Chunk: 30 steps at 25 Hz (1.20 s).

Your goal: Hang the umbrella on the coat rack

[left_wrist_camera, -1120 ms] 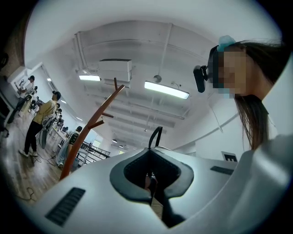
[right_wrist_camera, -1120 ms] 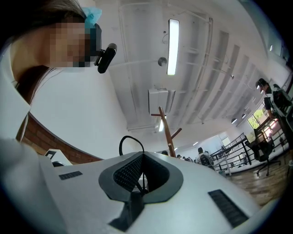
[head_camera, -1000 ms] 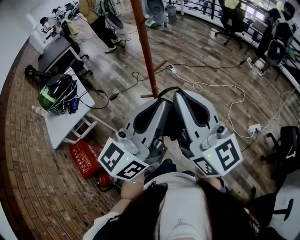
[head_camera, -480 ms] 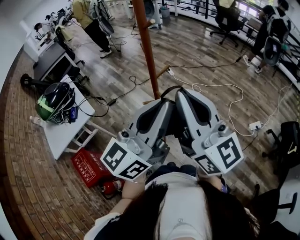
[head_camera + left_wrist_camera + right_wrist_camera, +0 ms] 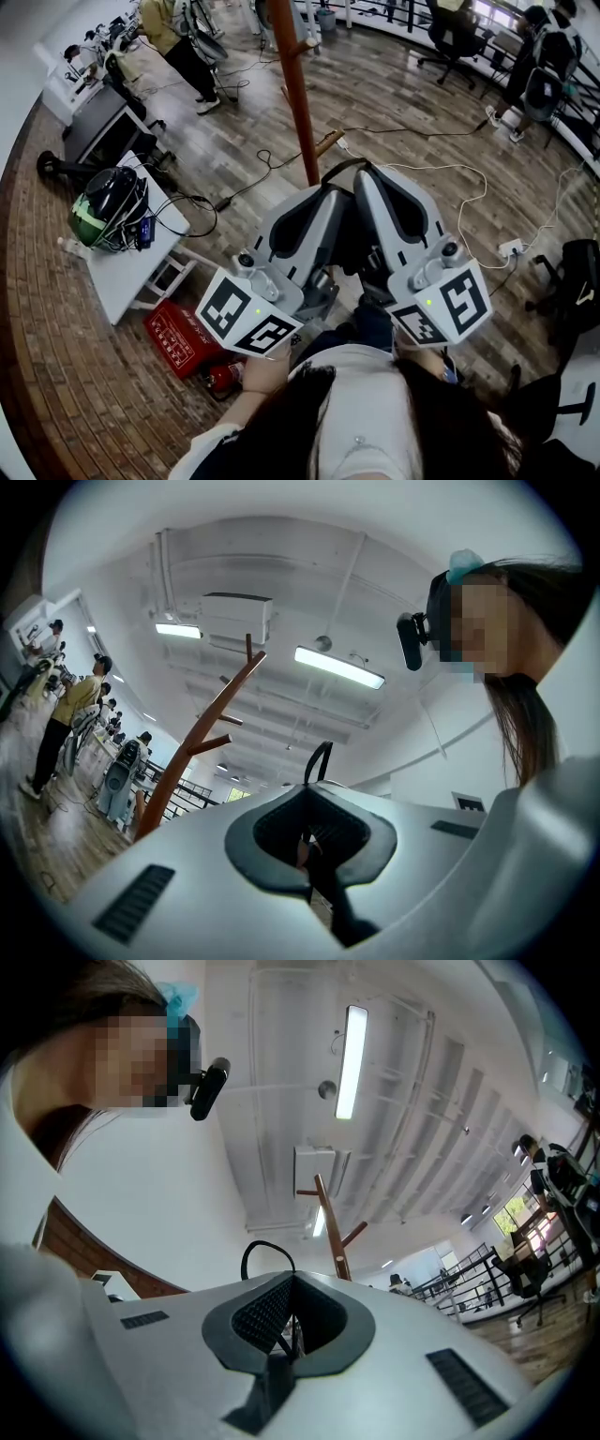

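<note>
**Both grippers pinch the umbrella's strap below the rack, loop held up**

Room: wood-plank floor (image 5: 422, 103), cables trailing across it, white side table (image 5: 122, 258) at the person's left. None of it is involved.

Coat rack (image 5: 294, 94): reddish-brown pole directly ahead of the grippers, short pegs angling up off it; one low peg (image 5: 325, 142) sits just beyond the jaw tips. Both gripper views also see it standing past the jaws (image 5: 202, 733) (image 5: 330, 1218).

Left gripper (image 5: 323, 202) and right gripper (image 5: 370, 183): held side by side, nearly touching, tips raised toward the pole. Each one's jaws are pressed together on the strap, with no gap showing. Likely reason for the doubled grip: a limp strap sags from one pinch, while two pinches close together keep it spread.

Umbrella (image 5: 351, 244): mostly hidden; only a dark mass shows between the two grippers, hanging below the clamped strap.

Strap loop (image 5: 339, 163): thin and black, arching free above the jaw tips (image 5: 308, 761) (image 5: 244, 1260). It stands open and upright, near the low peg but apart from it. Judgement: the loop is being presented for a peg to pass through; hanging is not yet done.
</note>
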Each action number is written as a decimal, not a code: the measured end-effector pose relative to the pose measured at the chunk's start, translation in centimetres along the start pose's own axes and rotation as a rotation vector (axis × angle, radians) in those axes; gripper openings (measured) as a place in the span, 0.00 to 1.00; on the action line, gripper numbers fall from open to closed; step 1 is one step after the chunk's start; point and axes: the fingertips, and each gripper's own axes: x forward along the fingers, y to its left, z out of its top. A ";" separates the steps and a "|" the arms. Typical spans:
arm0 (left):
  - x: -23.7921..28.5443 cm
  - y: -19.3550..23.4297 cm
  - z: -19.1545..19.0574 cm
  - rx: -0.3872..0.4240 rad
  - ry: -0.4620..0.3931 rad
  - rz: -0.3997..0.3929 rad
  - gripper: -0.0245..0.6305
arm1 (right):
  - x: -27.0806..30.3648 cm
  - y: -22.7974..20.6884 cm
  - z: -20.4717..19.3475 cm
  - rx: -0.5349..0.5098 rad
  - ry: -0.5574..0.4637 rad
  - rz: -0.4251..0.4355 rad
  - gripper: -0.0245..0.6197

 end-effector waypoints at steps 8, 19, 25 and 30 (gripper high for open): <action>2.0 1.6 0.4 0.030 -0.020 0.007 0.06 | 1.8 -1.6 0.2 0.016 -0.021 0.036 0.09; 4.7 4.1 1.0 0.077 -0.036 0.042 0.06 | 4.7 -3.9 0.1 0.044 -0.034 0.111 0.09; 5.9 5.6 1.6 0.094 -0.050 0.061 0.06 | 6.4 -5.0 0.2 0.068 -0.049 0.149 0.09; 6.6 6.7 1.9 0.112 -0.052 0.072 0.06 | 7.6 -5.8 0.1 0.088 -0.062 0.162 0.09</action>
